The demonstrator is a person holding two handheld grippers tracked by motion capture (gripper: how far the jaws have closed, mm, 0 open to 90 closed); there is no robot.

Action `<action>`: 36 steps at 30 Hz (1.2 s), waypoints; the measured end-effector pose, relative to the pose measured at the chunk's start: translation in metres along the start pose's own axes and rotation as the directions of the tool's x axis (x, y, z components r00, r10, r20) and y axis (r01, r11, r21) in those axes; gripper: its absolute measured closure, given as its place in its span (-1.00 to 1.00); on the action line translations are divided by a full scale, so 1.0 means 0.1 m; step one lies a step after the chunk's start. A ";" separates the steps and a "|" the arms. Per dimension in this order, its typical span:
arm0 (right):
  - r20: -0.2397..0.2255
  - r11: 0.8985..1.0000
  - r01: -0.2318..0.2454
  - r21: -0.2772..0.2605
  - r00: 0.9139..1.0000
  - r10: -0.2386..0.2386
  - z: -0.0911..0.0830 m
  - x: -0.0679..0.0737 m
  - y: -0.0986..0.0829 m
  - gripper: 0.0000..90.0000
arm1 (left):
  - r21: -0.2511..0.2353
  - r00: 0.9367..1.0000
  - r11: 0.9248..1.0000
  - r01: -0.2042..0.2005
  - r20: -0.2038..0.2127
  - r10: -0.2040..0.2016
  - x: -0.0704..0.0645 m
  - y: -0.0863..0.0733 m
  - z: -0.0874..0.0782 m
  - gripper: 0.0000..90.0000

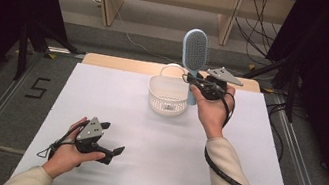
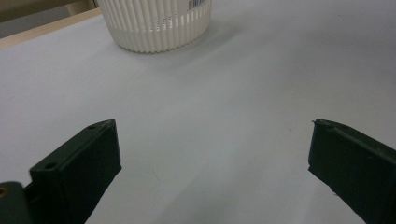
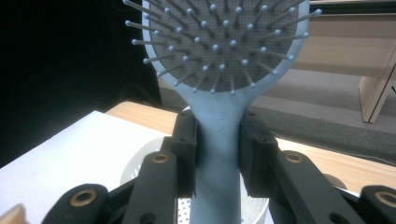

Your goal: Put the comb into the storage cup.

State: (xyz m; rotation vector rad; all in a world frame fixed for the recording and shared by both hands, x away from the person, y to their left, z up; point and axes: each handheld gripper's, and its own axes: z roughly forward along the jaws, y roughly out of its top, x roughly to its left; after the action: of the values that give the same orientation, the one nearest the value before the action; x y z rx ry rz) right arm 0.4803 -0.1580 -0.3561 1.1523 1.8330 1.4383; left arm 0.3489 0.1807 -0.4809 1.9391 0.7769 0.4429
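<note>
High view: your right gripper (image 1: 198, 84) clamps the handle of the light blue plastic paddle hairbrush (image 1: 195, 51), held upright with the bristle head up, just beside the right rim of the round white slatted plastic basket (image 1: 167, 95). Your left gripper (image 1: 105, 138) sits low over the white table (image 1: 242, 161) near the front edge, jaws spread, holding nothing, well apart from the basket.

Left gripper view: jaws wide open over bare table; the basket's wall (image 2: 156, 23) is ahead, nothing between.

Right gripper view: both jaws pinch the hairbrush (image 3: 219, 140) at its neck, and the basket (image 3: 140, 170) lies below and behind the jaws.

Step looks like carrying the hairbrush to the basket. Next: shift it over the opening, lower it handle-first, release. Watch the basket's thin loop handle; it may catch the brush. A light basket could tip.
</note>
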 end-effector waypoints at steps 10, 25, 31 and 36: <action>-0.004 1.000 -0.003 0.002 1.000 0.003 0.02 0.01 0.01 0.57 | 0.002 1.000 1.000 -0.003 0.003 0.003 0.00 0.00 0.00 -0.96; -0.009 1.000 0.006 0.004 1.000 -0.006 0.05 0.04 0.05 0.57 | 0.000 1.000 1.000 -0.002 0.004 0.002 -0.01 0.00 0.00 -0.96; -0.009 1.000 0.007 0.005 1.000 -0.007 0.06 0.04 0.06 0.57 | -0.001 1.000 1.000 -0.001 0.006 0.001 -0.01 0.00 0.00 -0.96; -0.012 1.000 0.012 0.004 1.000 -0.012 0.07 0.05 0.07 0.57 | -0.001 1.000 1.000 -0.002 0.005 0.002 -0.01 0.00 0.01 -0.96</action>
State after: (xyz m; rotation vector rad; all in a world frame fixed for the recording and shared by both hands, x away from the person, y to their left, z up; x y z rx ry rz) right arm 0.4855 -0.1494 -0.3515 1.1354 1.8491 1.4382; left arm 0.3488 0.1798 -0.4809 1.9400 0.7710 0.4393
